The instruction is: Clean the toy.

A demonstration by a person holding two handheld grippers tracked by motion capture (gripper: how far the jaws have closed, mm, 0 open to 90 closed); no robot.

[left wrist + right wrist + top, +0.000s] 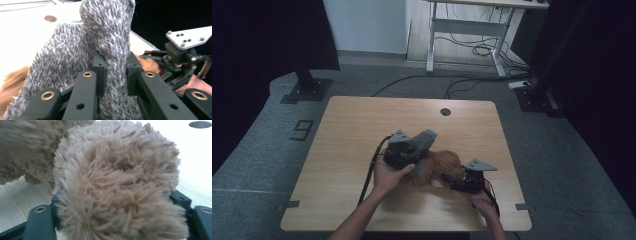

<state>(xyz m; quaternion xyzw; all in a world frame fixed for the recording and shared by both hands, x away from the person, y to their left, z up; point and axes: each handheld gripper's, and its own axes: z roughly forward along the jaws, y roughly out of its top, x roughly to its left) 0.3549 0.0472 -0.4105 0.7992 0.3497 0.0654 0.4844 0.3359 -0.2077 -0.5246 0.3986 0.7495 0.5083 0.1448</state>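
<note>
Fabric is what both my tools have hold of. My left gripper (113, 75) is pinched tight on a fold of the grey fuzzy cloth (75, 57), lifted a little off the tabletop (352, 130) near its middle, with the rest of the cloth hanging back over my hand. My right gripper (117, 202) has the brown plush toy (117, 175) between its jaws; the pile bulges over both of them, but I cannot tell whether the pads truly press or only brush the fur. In the high view the toy (439, 167) lies right of centre, nearer the front edge than the back, touching the cloth, with the right gripper (464, 182) at its near-right side.

My worry is the fur. If the right jaws have caught only loose pile, the toy would probably slide out the moment I pull. The left grip is on a thin fold, so a sharp tug could strip the cloth free or drag the toy along where the two cling together. The two tools also sit close; swinging either one carelessly could knock them together or snag a trailing cable (369, 172).
</note>
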